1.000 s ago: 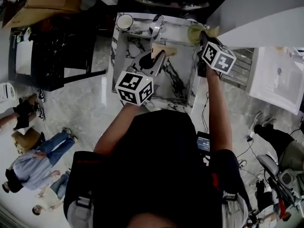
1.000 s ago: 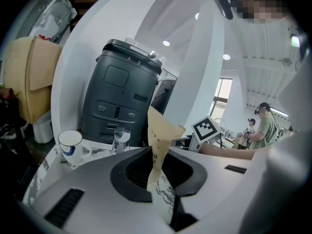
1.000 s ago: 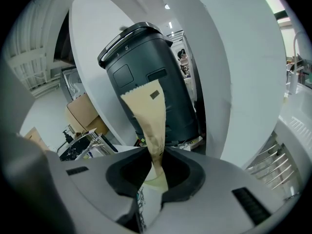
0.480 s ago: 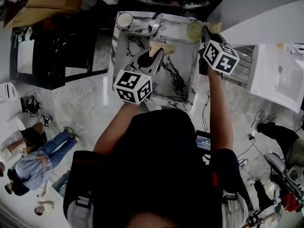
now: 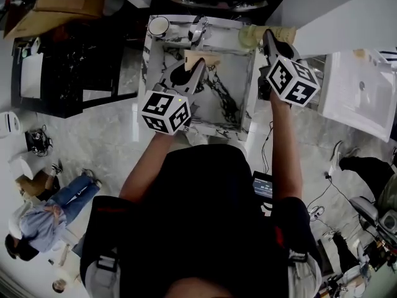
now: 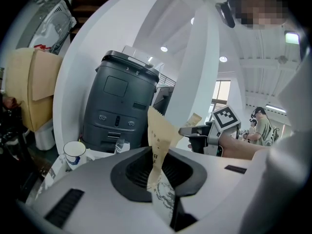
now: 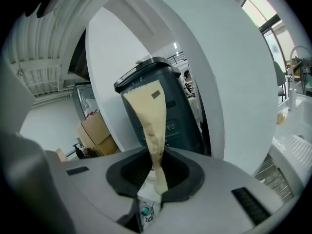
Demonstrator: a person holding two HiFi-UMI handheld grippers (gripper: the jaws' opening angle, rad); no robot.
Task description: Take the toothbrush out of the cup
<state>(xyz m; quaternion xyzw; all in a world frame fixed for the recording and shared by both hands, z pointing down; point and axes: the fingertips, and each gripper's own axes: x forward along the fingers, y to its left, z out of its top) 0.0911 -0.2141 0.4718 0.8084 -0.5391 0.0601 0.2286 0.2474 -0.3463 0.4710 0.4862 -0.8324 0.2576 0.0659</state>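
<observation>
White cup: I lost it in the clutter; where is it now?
Head view: the white cup stands on the marble table's far left corner, beyond the left gripper; the left gripper view shows it by the grey machine.

A lab-like hall: marble counter [image 5: 231, 82], cardboard boxes [image 5: 59, 2], bystanders [image 5: 37, 225].

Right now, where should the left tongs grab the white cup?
Probably pinch its rim from above, one jaw inside: the white cup stands upright, mouth open, at the table's far left corner. The left tongs are shut on a paper packet; release that first.
</observation>
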